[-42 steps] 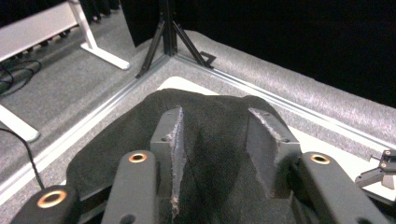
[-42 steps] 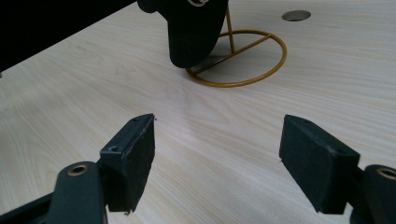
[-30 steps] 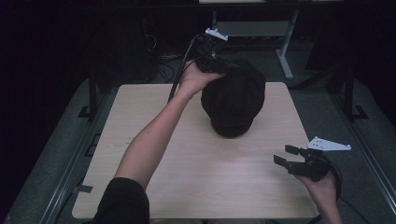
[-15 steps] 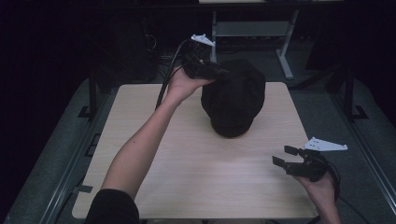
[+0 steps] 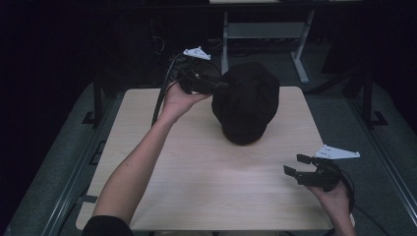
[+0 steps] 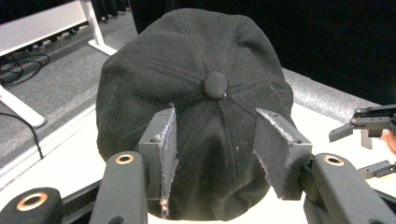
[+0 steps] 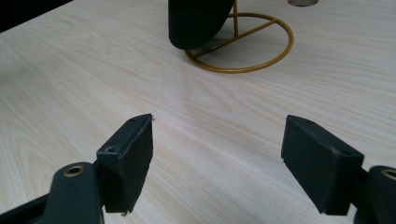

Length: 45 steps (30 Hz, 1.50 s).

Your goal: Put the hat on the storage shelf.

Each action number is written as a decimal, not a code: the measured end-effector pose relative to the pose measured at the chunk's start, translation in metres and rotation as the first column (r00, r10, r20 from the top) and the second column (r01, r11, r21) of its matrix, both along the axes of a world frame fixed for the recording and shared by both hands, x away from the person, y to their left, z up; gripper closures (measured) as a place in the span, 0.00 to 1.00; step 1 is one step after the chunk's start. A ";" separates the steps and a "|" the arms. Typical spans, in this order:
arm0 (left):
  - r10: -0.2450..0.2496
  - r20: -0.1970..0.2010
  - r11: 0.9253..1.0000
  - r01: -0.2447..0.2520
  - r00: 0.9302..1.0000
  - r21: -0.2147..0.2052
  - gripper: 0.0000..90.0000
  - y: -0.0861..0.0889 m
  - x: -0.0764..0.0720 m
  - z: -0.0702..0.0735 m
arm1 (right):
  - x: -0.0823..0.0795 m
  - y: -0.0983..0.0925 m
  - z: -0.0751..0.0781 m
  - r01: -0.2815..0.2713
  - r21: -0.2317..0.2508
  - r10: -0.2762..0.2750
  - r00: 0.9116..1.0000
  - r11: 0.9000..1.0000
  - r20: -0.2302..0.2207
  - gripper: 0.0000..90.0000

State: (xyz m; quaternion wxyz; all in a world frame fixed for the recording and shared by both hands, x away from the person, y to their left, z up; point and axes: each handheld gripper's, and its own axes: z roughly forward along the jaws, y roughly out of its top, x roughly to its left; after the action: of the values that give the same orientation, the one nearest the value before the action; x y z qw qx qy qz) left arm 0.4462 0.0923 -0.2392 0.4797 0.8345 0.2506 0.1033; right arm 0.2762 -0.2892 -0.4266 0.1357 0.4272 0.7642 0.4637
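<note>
Right gripper view shows what the high view hides: the black cap (image 7: 198,21) sits on a gold wire stand (image 7: 243,44) with a ring base on the worktop (image 7: 70,84). In the high view my left gripper (image 5: 216,84) is at the cap's far-left side. In the left gripper view its jaws stand apart, flanking the crown without pressing it. My right gripper (image 5: 296,166) hovers near the worktop's right edge, jaws wide apart and empty.
</note>
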 end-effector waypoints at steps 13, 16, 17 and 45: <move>0.001 0.012 1.000 -0.001 1.000 0.008 0.51 0.018 -0.014 -0.003 | -0.001 0.002 0.000 0.010 -0.013 -0.010 1.000 1.000 0.010 0.27; 0.005 0.007 1.000 -0.005 1.000 0.001 0.50 0.024 -0.017 -0.006 | -0.001 0.003 0.000 0.010 -0.016 -0.010 1.000 1.000 0.005 0.27; 0.007 0.008 1.000 -0.007 1.000 0.000 0.50 0.026 -0.019 -0.007 | -0.001 0.004 0.001 0.007 -0.017 -0.007 1.000 1.000 0.005 0.26; 0.046 -0.014 0.999 -0.046 0.999 0.001 0.44 0.062 -0.041 -0.034 | 0.000 0.009 -0.003 0.005 -0.029 -0.005 1.000 1.000 0.001 0.25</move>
State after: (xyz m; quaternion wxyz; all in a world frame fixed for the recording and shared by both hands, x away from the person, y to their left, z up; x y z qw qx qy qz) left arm 0.4051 0.1543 -0.2727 0.4752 0.8293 0.2730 0.1087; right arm 0.2767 -0.2807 -0.4299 0.1434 0.4267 0.7699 0.4524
